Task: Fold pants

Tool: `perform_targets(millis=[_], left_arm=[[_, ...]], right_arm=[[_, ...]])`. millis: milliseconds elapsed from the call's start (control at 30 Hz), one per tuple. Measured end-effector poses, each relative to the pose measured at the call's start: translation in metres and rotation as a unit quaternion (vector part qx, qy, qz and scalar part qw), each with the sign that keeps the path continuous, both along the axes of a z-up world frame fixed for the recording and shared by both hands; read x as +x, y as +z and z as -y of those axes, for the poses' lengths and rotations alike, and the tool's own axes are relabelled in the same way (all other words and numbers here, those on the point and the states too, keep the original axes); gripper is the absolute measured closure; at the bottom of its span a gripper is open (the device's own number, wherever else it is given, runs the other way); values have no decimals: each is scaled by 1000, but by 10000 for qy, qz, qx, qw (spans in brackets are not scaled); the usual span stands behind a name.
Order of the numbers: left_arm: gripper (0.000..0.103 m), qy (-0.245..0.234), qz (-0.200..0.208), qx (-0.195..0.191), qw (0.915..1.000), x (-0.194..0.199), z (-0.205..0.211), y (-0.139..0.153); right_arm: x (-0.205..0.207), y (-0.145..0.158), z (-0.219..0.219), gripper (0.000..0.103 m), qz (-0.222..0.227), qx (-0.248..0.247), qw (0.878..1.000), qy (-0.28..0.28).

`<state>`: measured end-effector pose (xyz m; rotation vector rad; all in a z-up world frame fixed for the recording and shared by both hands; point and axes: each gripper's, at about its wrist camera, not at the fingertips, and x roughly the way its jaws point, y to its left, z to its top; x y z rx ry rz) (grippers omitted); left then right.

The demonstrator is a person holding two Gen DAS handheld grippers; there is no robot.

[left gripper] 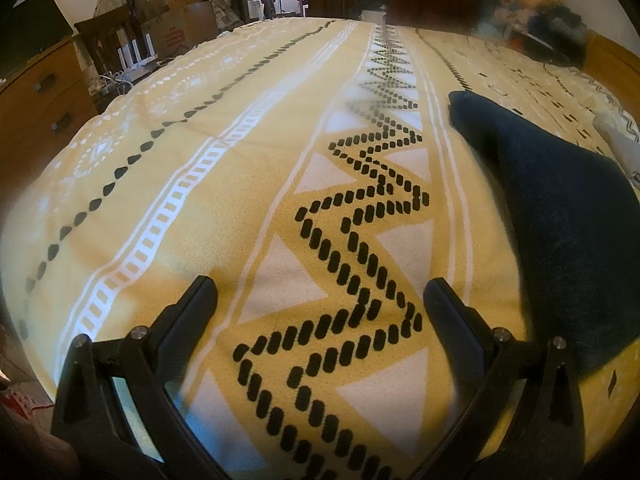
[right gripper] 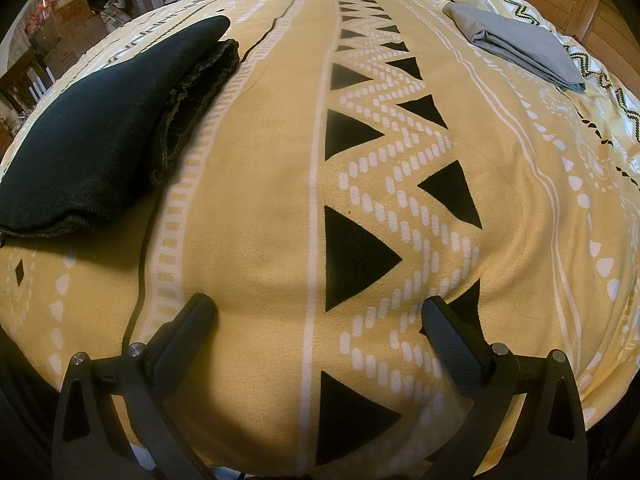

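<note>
- The left gripper has its 2 fingers spread wide, holding nothing, poised over the yellow patterned bedspread.
- The right gripper likewise has its 2 fingers wide apart and empty, over the same bedspread.
- The dark folded pants lie on the bed just right of the left fingers, and ahead and left of the right fingers, with hems stacked along their right side.
- Bare bedspread runs ahead between both pairs of fingers.
- A folded grey cloth lies far ahead to the right of the right fingers, well apart from the pants.
- A wooden dresser and cardboard boxes stand beyond the bed's left edge.
</note>
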<state>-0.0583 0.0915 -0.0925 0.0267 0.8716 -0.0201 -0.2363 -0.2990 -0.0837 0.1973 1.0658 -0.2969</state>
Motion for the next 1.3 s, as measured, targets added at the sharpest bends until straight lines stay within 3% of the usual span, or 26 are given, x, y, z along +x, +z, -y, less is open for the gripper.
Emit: perform_targets(millis=[267,367,967,1300], left_arm=[[0,-18,18,-22,10000,-1,-1,0],[0,-18,1,230,9997,0,3,0],[0,-26,-185,104,9998,5,-2,-4],[0,-27,-59,183,9998,2,0,0]], right_arm=[[0,0,-1,0,6,8,10000,2],[0,0,-1,0,8,8,10000,-2],[0,0,-1,0,13,10,10000,13],[0,0,-2,0,19,19,10000,4]])
